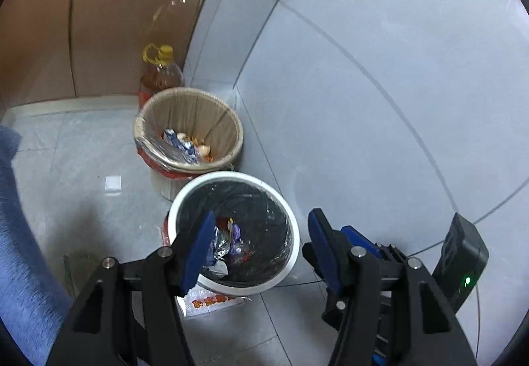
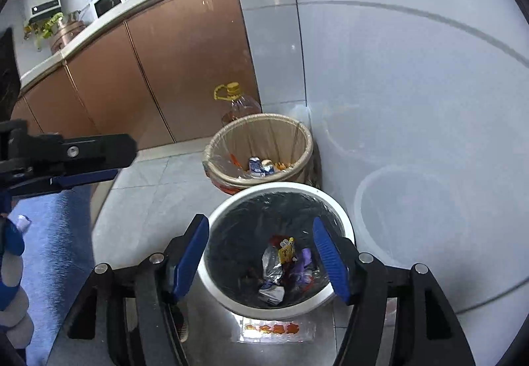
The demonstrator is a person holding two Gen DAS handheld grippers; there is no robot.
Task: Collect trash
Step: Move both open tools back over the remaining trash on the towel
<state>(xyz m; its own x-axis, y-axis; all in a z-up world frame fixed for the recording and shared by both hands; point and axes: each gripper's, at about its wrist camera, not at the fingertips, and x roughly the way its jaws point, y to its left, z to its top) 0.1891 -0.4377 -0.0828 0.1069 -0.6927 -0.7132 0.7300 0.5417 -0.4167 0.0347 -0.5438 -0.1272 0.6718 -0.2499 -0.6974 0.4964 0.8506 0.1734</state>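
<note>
Both your grippers hang over the white bin [image 2: 344, 220] with jaws wide apart and nothing between them: the left gripper [image 1: 261, 250] and the right gripper [image 2: 261, 262] hold no trash. The crumpled wrappers [image 2: 281, 267] already lie at the bin's bottom on the black liner, so that drop looks done. What else remains to collect you cannot judge; little of the floor shows. Beyond, at twelve o'clock, the tan basket [image 2: 291, 134] holds scraps, probably food waste. Behind it, the oil bottle [image 2: 241, 105] is half hidden.
</note>
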